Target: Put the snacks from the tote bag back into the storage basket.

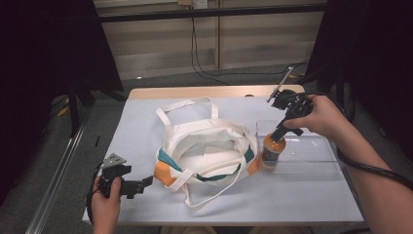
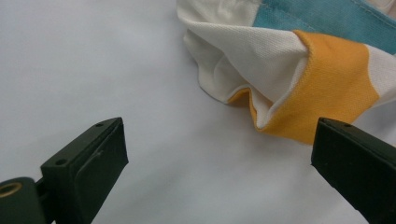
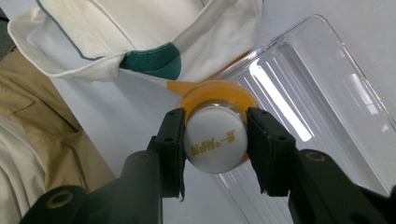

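The bottle of orange liquid is held upright by its white cap at the near left corner of the clear plastic tray, on the right side of the table. Whether its base is resting on the tray or raised just above it cannot be told.

The bottle is clamped by the right gripper, which is angled down onto it from above right; in the right gripper view the two black jaws are seen pressed against opposite sides of the cap, with the orange shoulder visible below.

Just left of the bottle lies the tote bag, cream with orange and teal patches, mouth open and facing up, straps spread over the white table cover. The bag's right edge is touching or nearly touching the bottle; a teal-trimmed fold of it is seen just beyond the cap.

The left gripper is held low over the table at the near left, well apart from the bottle, jaws wide apart with nothing between them. It is pointed at the bag's orange corner, which lies just ahead of the jaws, untouched.
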`<state>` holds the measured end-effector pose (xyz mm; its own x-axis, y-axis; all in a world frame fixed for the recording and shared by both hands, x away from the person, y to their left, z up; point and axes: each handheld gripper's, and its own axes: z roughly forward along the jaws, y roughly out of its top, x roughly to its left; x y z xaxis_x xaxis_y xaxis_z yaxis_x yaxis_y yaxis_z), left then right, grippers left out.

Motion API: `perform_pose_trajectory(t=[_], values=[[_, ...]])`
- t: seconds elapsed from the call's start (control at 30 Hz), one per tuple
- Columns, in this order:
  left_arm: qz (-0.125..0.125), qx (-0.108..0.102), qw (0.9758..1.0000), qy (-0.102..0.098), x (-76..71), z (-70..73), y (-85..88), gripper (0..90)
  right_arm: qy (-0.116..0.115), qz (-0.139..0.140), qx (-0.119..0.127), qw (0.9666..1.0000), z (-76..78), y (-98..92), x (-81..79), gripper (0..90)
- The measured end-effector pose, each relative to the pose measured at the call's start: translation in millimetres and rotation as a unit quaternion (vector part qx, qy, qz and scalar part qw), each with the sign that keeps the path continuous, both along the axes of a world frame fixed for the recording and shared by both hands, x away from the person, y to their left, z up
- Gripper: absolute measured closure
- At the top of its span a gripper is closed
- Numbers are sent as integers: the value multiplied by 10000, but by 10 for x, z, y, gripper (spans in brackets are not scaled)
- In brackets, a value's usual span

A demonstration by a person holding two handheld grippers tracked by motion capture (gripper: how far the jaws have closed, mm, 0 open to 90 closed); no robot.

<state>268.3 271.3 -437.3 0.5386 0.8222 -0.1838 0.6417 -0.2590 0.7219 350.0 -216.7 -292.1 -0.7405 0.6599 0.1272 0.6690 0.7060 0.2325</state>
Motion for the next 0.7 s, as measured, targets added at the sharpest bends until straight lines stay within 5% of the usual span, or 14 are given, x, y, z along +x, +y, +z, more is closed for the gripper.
perform_pose_trajectory(t=[0.7], values=[[-1, -30, 10000, 14, -1, -3, 2, 35, -20, 70, 0, 10000, -72, 10, 0, 594]])
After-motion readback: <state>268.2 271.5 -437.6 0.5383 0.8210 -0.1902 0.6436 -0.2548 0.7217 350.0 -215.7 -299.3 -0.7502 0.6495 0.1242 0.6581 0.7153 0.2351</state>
